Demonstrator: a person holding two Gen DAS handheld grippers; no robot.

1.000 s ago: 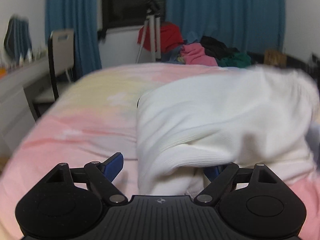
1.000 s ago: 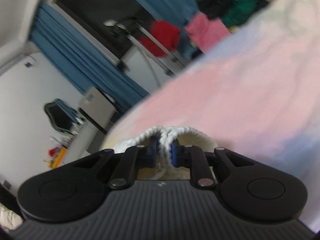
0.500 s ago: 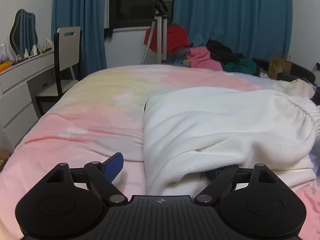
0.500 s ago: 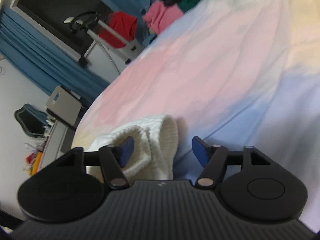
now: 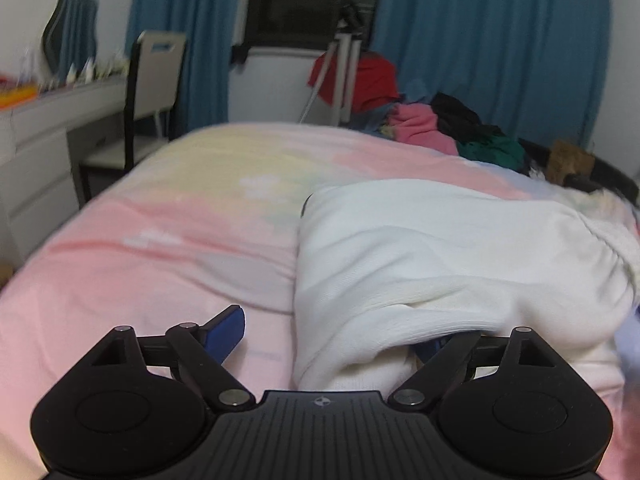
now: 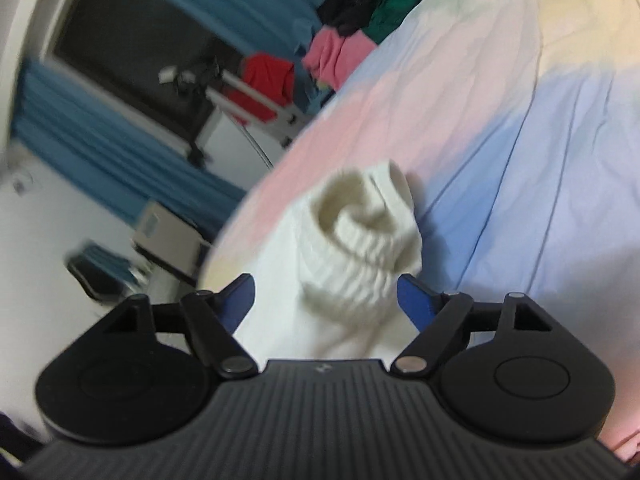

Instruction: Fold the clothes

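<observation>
White sweater (image 5: 440, 264) being folded near bed (image 5: 180, 232) edge; right gripper (image 6: 326, 292) jaws opening, ribbed cuff (image 6: 360, 232) being released between them; left gripper (image 5: 332, 332) being held wide, nothing gripped, one finger under hem. Fold best flattened before regripping.

Blue curtains (image 5: 492, 52), tripod (image 5: 340, 60), chair (image 5: 154, 80), desk (image 5: 36, 120).

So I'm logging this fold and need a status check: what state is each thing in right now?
White garment: folded over, lying on the bed, ribbed hem bunched.
Left gripper: open, one finger under the garment's edge.
Right gripper: jaws opening, hem between them, not pinched.
Curtains: parted at the window.
</observation>
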